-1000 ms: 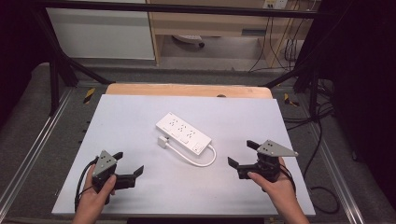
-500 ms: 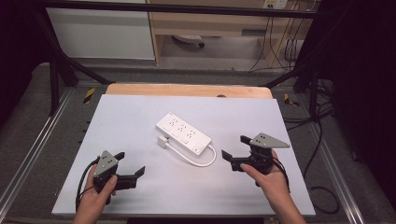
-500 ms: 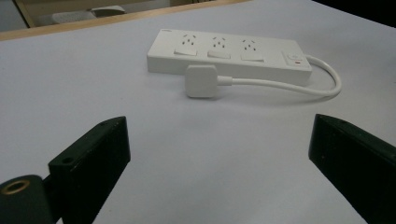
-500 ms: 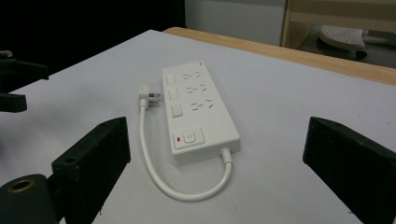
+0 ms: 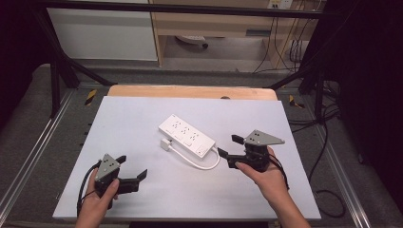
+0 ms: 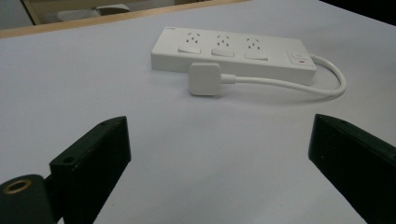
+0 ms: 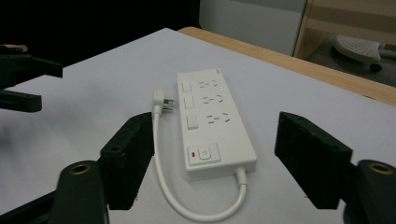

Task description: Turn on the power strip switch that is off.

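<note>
Tabletop (image 5: 142, 123) in pale grey is what we are seeing, edged with a wooden strip on the far side of the power strip (image 5: 186, 135). We are holding the left hand-held gripper (image 5: 130, 172) with jaws spread wide, well apart from the power strip. The right hand-held gripper (image 5: 229, 150) is hovering open just beside its switch end. The white plug (image 6: 203, 79) is lying against the strip's side. Cables (image 5: 285, 52) are hanging beyond it.
</note>
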